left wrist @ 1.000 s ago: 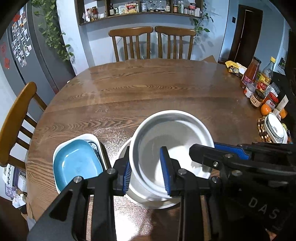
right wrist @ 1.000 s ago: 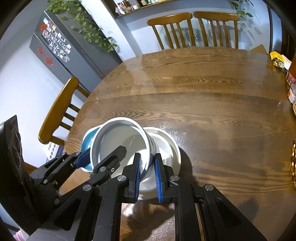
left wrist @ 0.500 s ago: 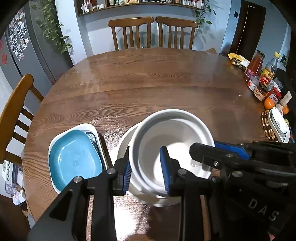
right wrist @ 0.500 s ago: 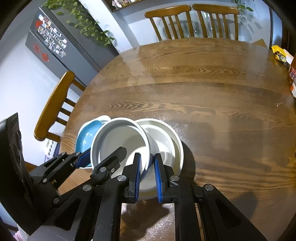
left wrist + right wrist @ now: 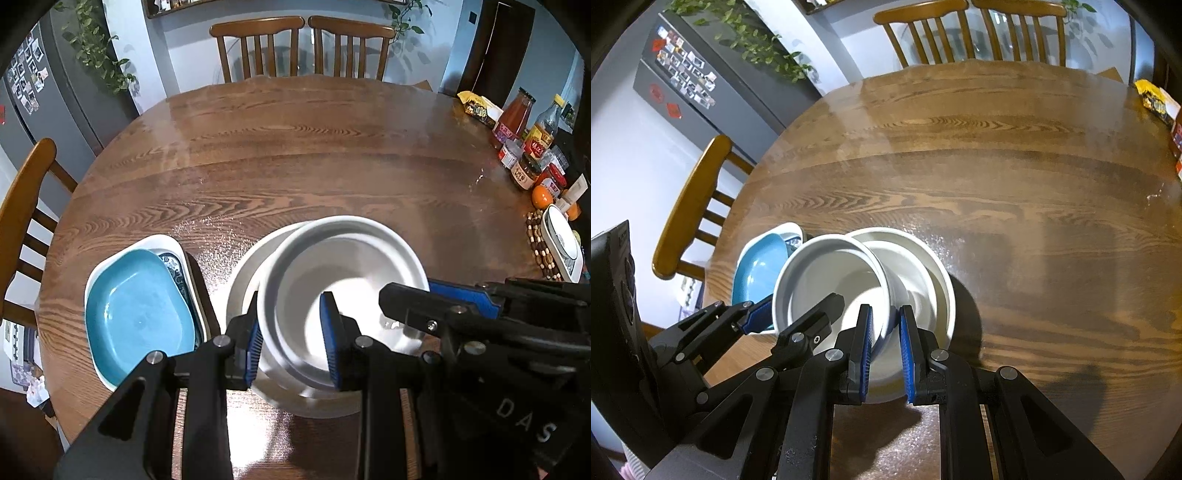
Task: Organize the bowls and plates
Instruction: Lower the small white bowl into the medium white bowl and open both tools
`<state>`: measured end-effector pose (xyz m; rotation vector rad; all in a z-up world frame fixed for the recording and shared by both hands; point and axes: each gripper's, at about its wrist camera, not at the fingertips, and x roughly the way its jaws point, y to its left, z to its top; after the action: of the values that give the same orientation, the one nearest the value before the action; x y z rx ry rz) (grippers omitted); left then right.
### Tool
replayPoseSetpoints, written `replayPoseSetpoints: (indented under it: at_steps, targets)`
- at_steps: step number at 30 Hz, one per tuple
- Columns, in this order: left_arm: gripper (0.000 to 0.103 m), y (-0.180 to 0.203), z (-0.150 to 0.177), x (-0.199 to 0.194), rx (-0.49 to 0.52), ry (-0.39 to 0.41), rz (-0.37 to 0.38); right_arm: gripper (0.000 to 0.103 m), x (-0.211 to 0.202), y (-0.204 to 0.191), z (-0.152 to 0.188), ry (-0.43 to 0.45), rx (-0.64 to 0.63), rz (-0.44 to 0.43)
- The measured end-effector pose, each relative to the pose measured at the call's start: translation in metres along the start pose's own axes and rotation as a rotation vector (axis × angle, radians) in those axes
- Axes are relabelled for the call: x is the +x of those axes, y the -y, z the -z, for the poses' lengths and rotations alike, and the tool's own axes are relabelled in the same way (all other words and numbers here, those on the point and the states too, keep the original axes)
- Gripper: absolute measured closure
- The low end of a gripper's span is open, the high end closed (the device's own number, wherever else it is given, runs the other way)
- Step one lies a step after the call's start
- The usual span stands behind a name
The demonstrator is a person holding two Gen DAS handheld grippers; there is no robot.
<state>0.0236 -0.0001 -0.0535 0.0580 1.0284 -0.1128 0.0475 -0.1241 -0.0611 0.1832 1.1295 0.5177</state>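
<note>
- L wrist view: left gripper (image 5: 291, 336), lower centre of frame, is clamped on the near-left rim of the bowl (image 5: 343, 280), one pad outside the wall, one inside.
- Same view: right gripper (image 5: 439, 299) reaches in from lower right, pinching the bowl's right rim.
- Bowl sits centre frame, tilted, partly nested in a wider white dish (image 5: 240, 288) on the table (image 5: 295, 155); can't tell if its base has seated.
- Lower left: blue plate (image 5: 136, 310) stacked in a white tray (image 5: 99, 266), just beside the dish.
- R wrist view: right gripper (image 5: 886, 332), bottom centre, jaws narrow, closed on the bowl (image 5: 827, 280) wall near the rim.
- Left gripper (image 5: 796, 310) comes in from lower left, on the rim's opposite side.
- Dish (image 5: 934, 273) peeks out right of the bowl; blue plate (image 5: 757, 266) at its left.
- Handling, my read: glazed ceramic, so stiff, prob. heavy for its size, slick under the pads, chips if dropped or knocked on the dish.
- Best hold: the rim, two opposite sides, as now; a one-sided pinch would likely let it swing.
</note>
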Motion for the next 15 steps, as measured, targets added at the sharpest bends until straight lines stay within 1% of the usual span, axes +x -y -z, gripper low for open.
replayPoseSetpoints:
  at_steps: [7,15]
  targets:
    - [0.076,0.000,0.001,0.013,-0.009,-0.046,0.005,0.087,0.013,0.006,0.000,-0.039,0.019,-0.005]
    - [0.077,0.000,0.001,0.022,-0.017,-0.074,0.008,0.087,0.023,0.008,-0.003,-0.066,0.018,0.006]
